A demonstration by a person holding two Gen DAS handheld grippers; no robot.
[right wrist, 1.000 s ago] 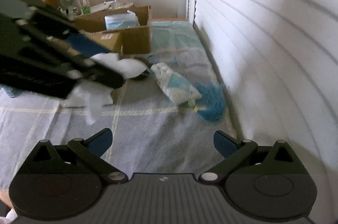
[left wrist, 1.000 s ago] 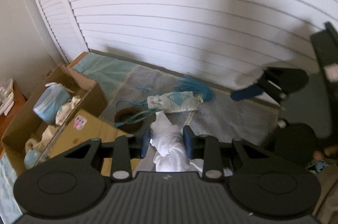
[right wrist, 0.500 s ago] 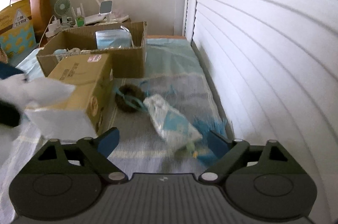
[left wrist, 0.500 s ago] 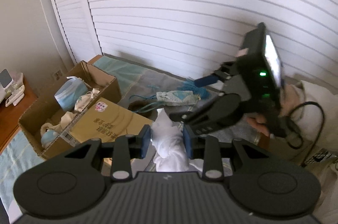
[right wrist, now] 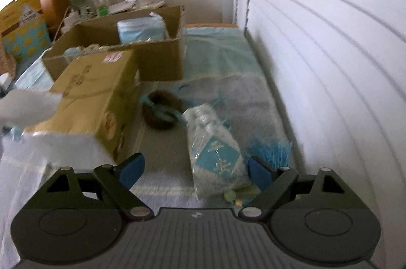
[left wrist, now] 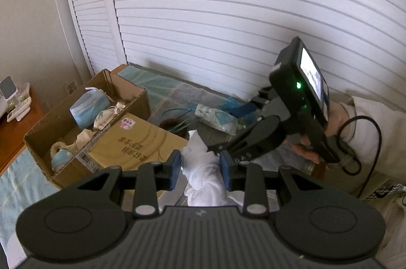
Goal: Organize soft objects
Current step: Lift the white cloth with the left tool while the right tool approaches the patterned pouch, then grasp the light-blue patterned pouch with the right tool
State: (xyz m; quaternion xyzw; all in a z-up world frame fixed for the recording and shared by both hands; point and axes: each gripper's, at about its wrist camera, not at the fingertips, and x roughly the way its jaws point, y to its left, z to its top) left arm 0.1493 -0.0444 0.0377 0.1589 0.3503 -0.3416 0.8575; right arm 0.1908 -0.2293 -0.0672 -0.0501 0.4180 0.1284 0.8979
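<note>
Since a second ago the left gripper (left wrist: 200,168) has lifted higher above the bed, and the right gripper (right wrist: 195,171) has come forward toward the plastic-wrapped packet (right wrist: 214,149), which now lies between its spread blue pads (right wrist: 130,167) without visible contact. Going from the left of the left wrist view: a wooden side table (left wrist: 15,127) holds small white items beside the open cardboard box (left wrist: 63,121), which stands on the bed and contains a light blue pack (left wrist: 85,109) and several small pale cloth bundles (left wrist: 106,114). Just right of it, touching it, sits a closed brown carton (left wrist: 137,142) with printed characters on top. The left gripper is clamped on a white cloth (left wrist: 201,167), held bunched between its pads in the air in front of the carton. Beyond the cloth, on the grey blanket (left wrist: 182,96), lie a dark round tuft with teal cord (left wrist: 175,125), the packet and a blue tassel (left wrist: 229,104) close to the white slatted wall (left wrist: 228,15). At the right the person's hand (left wrist: 330,121) grips the handle of the right gripper, its jaws wide apart and pointing down toward the packet. In the right wrist view the white cloth appears blurred at the left edge in front of the carton.
</note>
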